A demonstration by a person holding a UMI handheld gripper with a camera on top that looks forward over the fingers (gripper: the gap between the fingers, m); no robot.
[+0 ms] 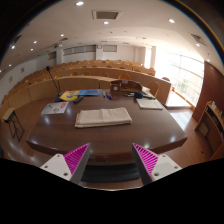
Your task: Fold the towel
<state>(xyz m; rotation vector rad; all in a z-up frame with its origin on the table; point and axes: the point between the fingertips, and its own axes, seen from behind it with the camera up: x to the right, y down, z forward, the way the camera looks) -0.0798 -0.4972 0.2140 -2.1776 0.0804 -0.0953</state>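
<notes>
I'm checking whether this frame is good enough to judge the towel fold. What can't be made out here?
- Towel, gripper view: too small to count its layers or see its edges.
- Items beyond it on the table: too small to identify.
- Gripper: open, well short of the towel; finger bases cut off below.

The gripper (111,160) hangs open before a brown table (60,135), folded towel (103,117) beyond it.

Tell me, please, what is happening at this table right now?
A person holds a handheld gripper over the near edge of a dark wooden table. Its fingers are open and grasp nothing. Beyond them, in the middle of the table, lies a pale towel, flat and untouched. Farther back lie books and papers. Folding has not yet begun.
</notes>
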